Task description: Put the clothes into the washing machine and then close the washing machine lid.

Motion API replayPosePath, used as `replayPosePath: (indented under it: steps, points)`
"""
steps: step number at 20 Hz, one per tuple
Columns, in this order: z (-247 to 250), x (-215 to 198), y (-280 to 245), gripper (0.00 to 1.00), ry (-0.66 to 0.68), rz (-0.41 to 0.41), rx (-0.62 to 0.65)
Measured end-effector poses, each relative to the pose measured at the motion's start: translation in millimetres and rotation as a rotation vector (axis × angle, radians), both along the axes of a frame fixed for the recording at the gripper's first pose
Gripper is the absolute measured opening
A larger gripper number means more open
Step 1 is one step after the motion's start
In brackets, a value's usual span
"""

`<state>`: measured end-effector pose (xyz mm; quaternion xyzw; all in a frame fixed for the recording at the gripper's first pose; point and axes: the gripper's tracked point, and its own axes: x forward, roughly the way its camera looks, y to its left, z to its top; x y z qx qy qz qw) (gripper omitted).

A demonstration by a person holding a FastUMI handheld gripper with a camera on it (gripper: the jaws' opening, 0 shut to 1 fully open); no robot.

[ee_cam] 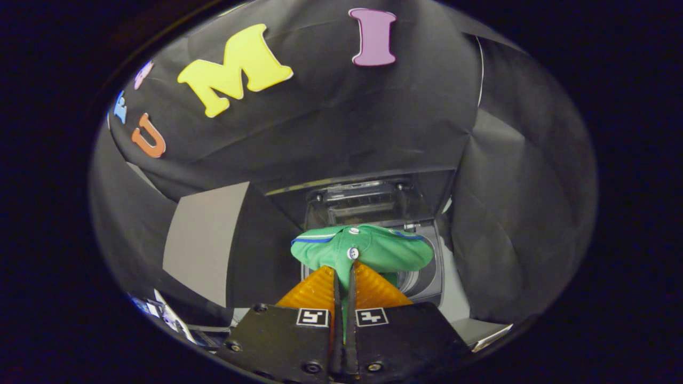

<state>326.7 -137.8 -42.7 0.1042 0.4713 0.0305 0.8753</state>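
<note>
Black cloth is hanging all around the booth, with a grey panel [205, 242] showing off to the left of the fingers. Anyway, the green shirt [363, 250] is bunching up right at the fingertips, and the gripper [345, 274] is pinching it: both orange fingers [312, 290] are pressing together with just a sliver of green fabric showing in the seam between them.

Just beyond and below the shirt, the washing machine [427, 277] is sitting with its drum open, and the clear lid [368, 200] is standing up behind it, further out past the fingers.

What's worrying me: the grip looks like it's only catching a small fold near the buttons, so most of the shirt is flopping loose ahead of the fingers. If it's getting let go too early or too far to one side, I'm guessing a sleeve or hem is going to end up draping over the rim instead of dropping into the drum. Then the lid would be closing on fabric. The shirt is also blocking the sight of the opening, so aiming is getting harder.
</note>
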Motion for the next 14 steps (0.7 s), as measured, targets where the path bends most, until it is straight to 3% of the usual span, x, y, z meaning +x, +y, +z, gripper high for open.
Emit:
replayPosePath:
  steps: [14]
  points:
    - [-105.9,36.7,-3.7,0.06,0.068,-0.014,-0.018]
